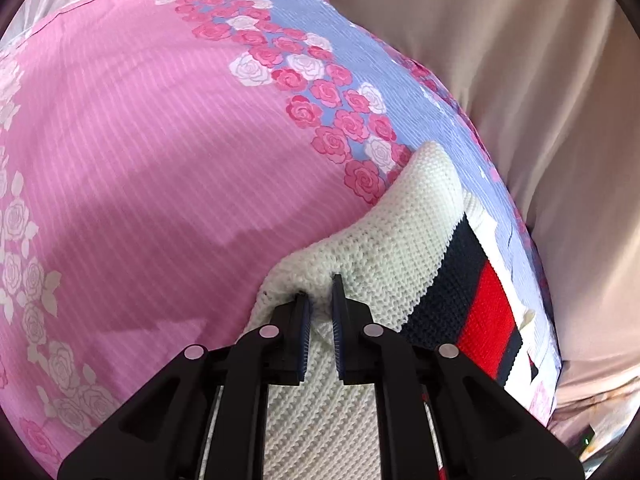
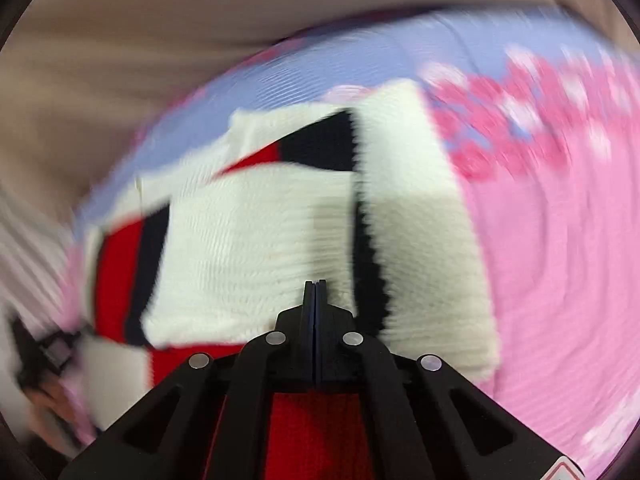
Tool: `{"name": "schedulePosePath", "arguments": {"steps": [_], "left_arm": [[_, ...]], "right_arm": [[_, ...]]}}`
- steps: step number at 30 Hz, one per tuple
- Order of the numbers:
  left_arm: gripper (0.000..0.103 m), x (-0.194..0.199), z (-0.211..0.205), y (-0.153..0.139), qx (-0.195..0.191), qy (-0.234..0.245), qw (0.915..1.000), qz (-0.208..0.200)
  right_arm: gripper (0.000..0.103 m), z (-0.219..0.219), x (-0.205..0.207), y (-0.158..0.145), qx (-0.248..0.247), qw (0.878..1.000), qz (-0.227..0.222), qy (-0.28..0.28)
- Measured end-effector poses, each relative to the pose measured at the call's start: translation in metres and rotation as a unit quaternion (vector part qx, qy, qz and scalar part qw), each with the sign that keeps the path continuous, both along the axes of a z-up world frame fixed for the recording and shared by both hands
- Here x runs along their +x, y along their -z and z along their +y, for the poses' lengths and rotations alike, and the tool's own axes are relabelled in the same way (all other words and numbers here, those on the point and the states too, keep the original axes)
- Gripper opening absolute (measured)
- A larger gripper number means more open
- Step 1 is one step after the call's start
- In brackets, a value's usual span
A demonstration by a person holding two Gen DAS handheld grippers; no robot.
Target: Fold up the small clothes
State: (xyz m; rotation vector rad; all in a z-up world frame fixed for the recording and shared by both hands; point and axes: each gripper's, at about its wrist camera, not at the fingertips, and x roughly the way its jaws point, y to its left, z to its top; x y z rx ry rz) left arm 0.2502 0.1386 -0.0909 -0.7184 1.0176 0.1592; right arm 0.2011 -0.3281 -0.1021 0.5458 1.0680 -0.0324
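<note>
Left gripper pinching the sweater on the bedspread; right gripper pressed together, over knit

A pink bedsheet printed with roses covered the surface. A lilac band ran along its edge. Beige fabric lay beyond it.
</note>
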Motion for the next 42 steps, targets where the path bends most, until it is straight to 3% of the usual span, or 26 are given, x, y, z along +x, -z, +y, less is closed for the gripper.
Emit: {"name": "schedulePosePath", "arguments": {"steps": [2,3,5,6,7,8,11,14,19,22,24,26,27,28,29,30,32,37,40,42], "left_arm": [[0.011,-0.001,-0.004,-0.003,0.011,0.012,0.9999,0.002],[0.012,-0.002,-0.005,-0.006,0.008,0.025,0.9997,0.002],[0.021,-0.016,-0.004,-0.017,0.004,0.058,0.9983,-0.006],[0.039,-0.028,-0.003,-0.023,0.022,0.068,0.9974,-0.005],[0.053,-0.041,0.0,-0.027,0.043,0.077,0.9961,-0.003],[0.055,-0.061,0.005,-0.031,0.065,0.088,0.994,0.002],[0.06,-0.119,0.023,-0.022,0.077,0.117,0.9891,0.045],[0.061,-0.177,0.038,-0.007,0.048,0.123,0.9871,0.09],[0.08,-0.24,0.033,-0.005,0.027,0.145,0.985,0.09],[0.084,-0.249,0.022,-0.004,0.029,0.147,0.9853,0.083],[0.083,-0.249,0.017,-0.004,0.012,0.141,0.9869,0.078],[0.069,-0.251,0.012,-0.004,0.007,0.13,0.9889,0.072],[0.047,-0.25,0.008,-0.004,0.002,0.133,0.9889,0.065],[0.017,-0.248,0.006,-0.002,-0.005,0.136,0.9884,0.067],[0.013,-0.247,0.003,0.001,-0.024,0.133,0.9876,0.079],[0.012,-0.249,0.002,0.001,-0.036,0.119,0.9888,0.083],[0.012,-0.259,-0.002,-0.013,-0.046,0.104,0.9909,0.071],[0.011,-0.294,-0.031,-0.047,-0.016,0.154,0.9853,0.073],[0.011,-0.331,-0.054,-0.046,-0.001,0.211,0.9709,0.114],[0.011,-0.368,-0.066,-0.035,0.003,0.252,0.9546,0.158]], "right_arm": [[0.014,-0.006,-0.011,-0.018,-0.049,0.998,-0.005,0.027],[0.014,-0.007,-0.017,-0.022,-0.063,0.998,-0.007,0.031],[0.017,-0.018,-0.043,-0.03,-0.046,0.998,-0.009,0.037],[0.023,-0.025,-0.059,-0.032,-0.03,0.999,-0.01,0.042],[0.041,-0.028,-0.085,-0.034,-0.015,0.999,-0.006,0.046],[0.055,-0.032,-0.108,-0.035,-0.006,0.999,-0.001,0.049],[0.057,-0.028,-0.175,-0.034,-0.002,0.999,0.029,0.037],[0.057,-0.002,-0.239,-0.022,-0.003,0.997,0.081,0.013],[0.061,0.048,-0.318,0.003,0.042,0.99,0.136,0.001],[0.075,0.071,-0.331,0.002,0.031,0.994,0.108,0.0],[0.076,0.083,-0.328,0.003,0.02,0.995,0.095,-0.004],[0.074,0.09,-0.318,0.006,0.027,0.996,0.08,-0.017],[0.071,0.092,-0.307,0.007,0.025,0.997,0.075,-0.023],[0.058,0.092,-0.301,0.008,0.025,0.997,0.071,-0.032],[0.042,0.091,-0.295,0.008,0.018,0.997,0.069,-0.041],[0.013,0.088,-0.29,0.009,0.019,0.996,0.074,-0.051],[0.012,0.073,-0.29,0.006,0.053,0.995,0.068,-0.049],[0.01,0.037,-0.314,-0.043,0.042,0.998,0.005,-0.048],[0.01,0.02,-0.34,-0.059,0.021,0.997,0.012,-0.07],[0.01,0.012,-0.362,-0.057,0.004,0.995,0.04,-0.091]]}}
